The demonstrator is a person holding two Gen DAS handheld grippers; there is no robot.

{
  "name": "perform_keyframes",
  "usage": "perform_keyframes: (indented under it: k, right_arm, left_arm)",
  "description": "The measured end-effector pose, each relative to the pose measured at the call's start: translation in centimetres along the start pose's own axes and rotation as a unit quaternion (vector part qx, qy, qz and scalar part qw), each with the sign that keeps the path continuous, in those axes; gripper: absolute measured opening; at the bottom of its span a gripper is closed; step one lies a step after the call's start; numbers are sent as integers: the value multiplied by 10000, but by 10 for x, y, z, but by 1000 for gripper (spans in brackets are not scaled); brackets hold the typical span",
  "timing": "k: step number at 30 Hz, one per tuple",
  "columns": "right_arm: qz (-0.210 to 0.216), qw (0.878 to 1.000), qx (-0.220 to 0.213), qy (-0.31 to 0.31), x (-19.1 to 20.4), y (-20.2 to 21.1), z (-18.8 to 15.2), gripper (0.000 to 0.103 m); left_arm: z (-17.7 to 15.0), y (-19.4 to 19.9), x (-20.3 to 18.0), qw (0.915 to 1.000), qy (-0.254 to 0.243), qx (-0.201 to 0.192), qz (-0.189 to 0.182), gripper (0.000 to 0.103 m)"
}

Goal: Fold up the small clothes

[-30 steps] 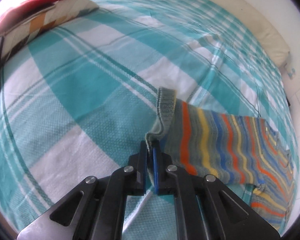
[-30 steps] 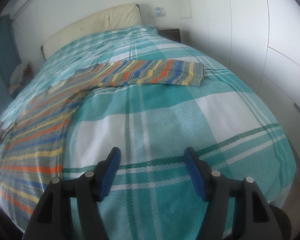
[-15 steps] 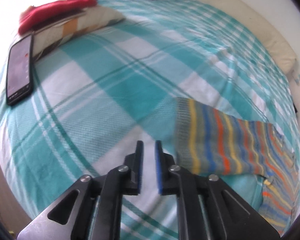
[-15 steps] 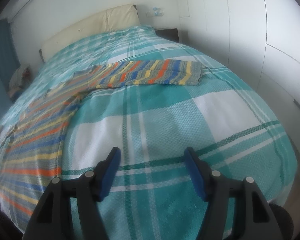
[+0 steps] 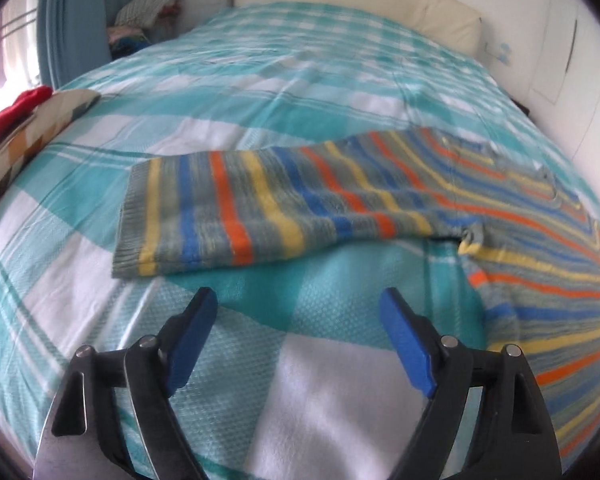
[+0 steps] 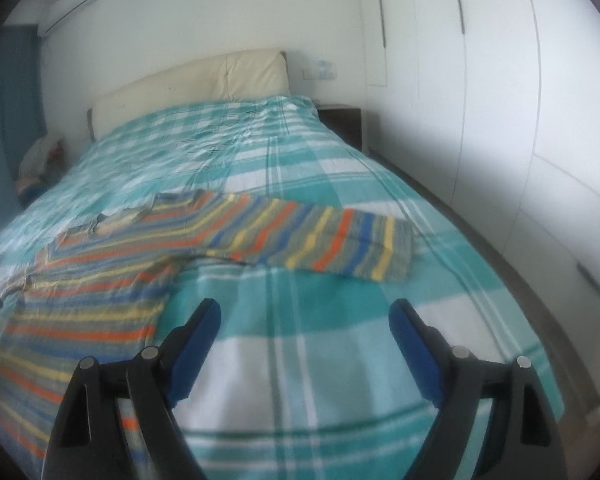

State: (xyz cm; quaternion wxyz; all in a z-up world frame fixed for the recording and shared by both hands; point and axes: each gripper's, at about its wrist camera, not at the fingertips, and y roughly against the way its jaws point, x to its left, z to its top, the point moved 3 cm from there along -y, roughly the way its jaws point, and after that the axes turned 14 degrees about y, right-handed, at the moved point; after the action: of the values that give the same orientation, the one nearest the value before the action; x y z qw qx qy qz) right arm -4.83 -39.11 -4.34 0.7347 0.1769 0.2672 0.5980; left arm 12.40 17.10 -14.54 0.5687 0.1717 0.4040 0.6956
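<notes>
— On the checked bedspread (image 5: 260, 92) the striped sweater (image 5: 532, 248) lies flat, both sleeves spread out sideways. How will it handle?

— Probably soft and light, a loose knit that sags and stretches if lifted by one point. I'd pinch the left sleeve (image 5: 228, 208) at its ribbed cuff (image 5: 126, 216), where the edge is thicker, and the right sleeve (image 6: 340, 240) the same way.

— And the tools?

— Left gripper (image 5: 296, 312) hovers just short of its sleeve, jaws spread wide, holding nothing. Right gripper (image 6: 304, 320) hangs over bare bedspread between sweater body and sleeve, jaws likewise wide apart and empty. Both point toward the headboard (image 6: 204, 80).
</notes>
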Motion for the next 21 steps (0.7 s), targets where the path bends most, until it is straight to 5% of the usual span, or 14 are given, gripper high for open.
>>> perform_keyframes:
  k: [4, 8, 21]
  right_arm:
    - [-74, 9996, 22, 288, 11, -33, -7, 85]
    - [-107, 9981, 487, 365, 16, -65, -35, 85]
    - [-119, 9989, 361, 266, 11, -63, -37, 88]
  left_arm:
    - [-7, -5, 2, 10000, -22, -73, -10, 93]
    - [-9, -6, 5, 9999, 45, -93, -69, 97]
    - [-13, -9, 3, 10000, -16, -89, -14, 100]
